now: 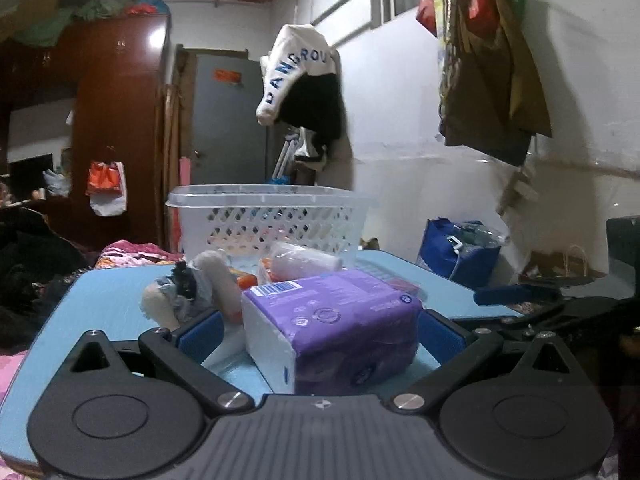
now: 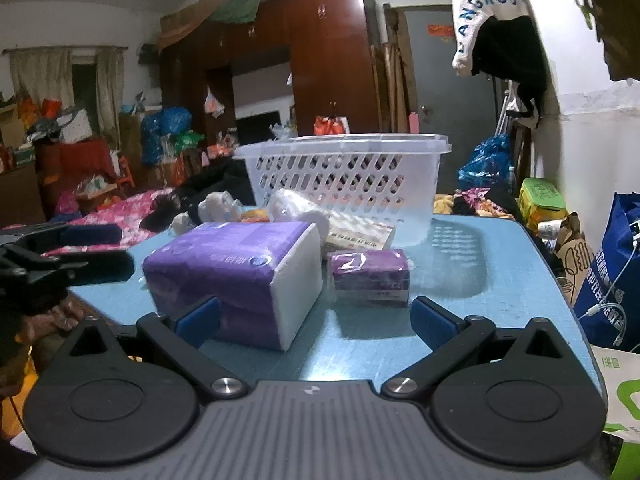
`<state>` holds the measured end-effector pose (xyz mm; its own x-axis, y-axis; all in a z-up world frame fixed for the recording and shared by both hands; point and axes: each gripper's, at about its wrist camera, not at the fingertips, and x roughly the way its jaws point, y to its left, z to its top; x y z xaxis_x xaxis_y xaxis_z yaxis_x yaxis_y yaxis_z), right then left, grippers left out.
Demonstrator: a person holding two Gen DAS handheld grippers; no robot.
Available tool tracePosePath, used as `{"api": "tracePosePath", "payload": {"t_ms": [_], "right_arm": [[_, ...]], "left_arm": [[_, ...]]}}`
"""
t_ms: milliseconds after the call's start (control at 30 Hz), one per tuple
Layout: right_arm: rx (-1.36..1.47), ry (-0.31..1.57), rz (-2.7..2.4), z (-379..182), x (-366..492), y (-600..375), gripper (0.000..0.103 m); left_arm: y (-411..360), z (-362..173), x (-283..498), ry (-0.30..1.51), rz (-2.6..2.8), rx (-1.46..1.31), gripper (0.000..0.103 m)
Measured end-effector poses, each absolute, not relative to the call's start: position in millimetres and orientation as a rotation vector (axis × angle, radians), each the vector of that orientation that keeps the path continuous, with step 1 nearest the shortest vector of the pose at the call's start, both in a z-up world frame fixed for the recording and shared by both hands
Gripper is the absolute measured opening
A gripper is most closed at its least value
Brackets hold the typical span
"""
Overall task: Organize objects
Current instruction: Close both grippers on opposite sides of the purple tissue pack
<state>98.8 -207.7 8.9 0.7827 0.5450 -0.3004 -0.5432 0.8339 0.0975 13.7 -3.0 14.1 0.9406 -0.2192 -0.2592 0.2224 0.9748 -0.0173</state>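
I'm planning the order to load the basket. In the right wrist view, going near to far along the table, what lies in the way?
right gripper → big purple tissue pack → small purple tissue pack → flat printed box → white basket.

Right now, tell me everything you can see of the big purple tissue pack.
The big purple tissue pack is a soft rectangular block in glossy purple plastic wrap, with a white end face and a barcode on its top. It lies flat on the blue table, in front of the white basket. It sits between the open fingers of the left claw; contact with the pads is unclear. A smaller purple pack lies beside it.
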Motion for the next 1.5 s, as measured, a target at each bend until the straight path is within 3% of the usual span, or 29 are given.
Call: {"api": "tracePosePath", "payload": {"t_ms": [167,300,467,567,800,1033,1067,1200,1300,1500], "right_arm": [[-0.052,0.056,0.468,-2.7,83.9,-204.6,0.103],[-0.115,0.087,0.466,-4.1,90.7,-200.6,0.103],[0.082,0.183,0.722,-1.6,106.3,-225.4,0.103],[0.059,0.217,0.783,-3.6,109.9,-221.3,0.103],[0.022,0.224,0.853,-15.1,119.6,-212.0,0.103],[0.039,0.241,0.896,-19.5,123.4,-217.1,0.082],[0.028,0.241,0.898,-20.1,123.7,-217.1,0.074],[0.027,0.246,0.966,-22.4,128.9,-217.6,0.069],[0.021,0.252,1.013,-21.9,129.9,-214.6,0.058],[-0.067,0.216,0.950,-19.9,112.1,-205.1,0.057]], "left_arm": [[3.3,8.4,18.5,0.239,-0.179,0.016,0.103],[12.3,2.2,22.9,0.215,-0.150,0.007,0.103],[26.5,-3.5,28.7,0.239,-0.241,-0.059,0.103],[31.1,-9.2,34.3,0.254,-0.258,-0.070,0.102],[24.7,-17.8,34.6,0.228,-0.341,-0.023,0.090],[23.8,-30.0,45.0,0.257,-0.400,0.003,0.062],[24.3,-31.2,45.5,0.254,-0.406,0.004,0.062],[25.0,-32.9,44.3,0.239,-0.411,0.017,0.062],[21.7,-33.0,42.7,0.233,-0.399,0.039,0.061],[15.9,-34.3,36.1,0.200,-0.380,0.084,0.058]]}}
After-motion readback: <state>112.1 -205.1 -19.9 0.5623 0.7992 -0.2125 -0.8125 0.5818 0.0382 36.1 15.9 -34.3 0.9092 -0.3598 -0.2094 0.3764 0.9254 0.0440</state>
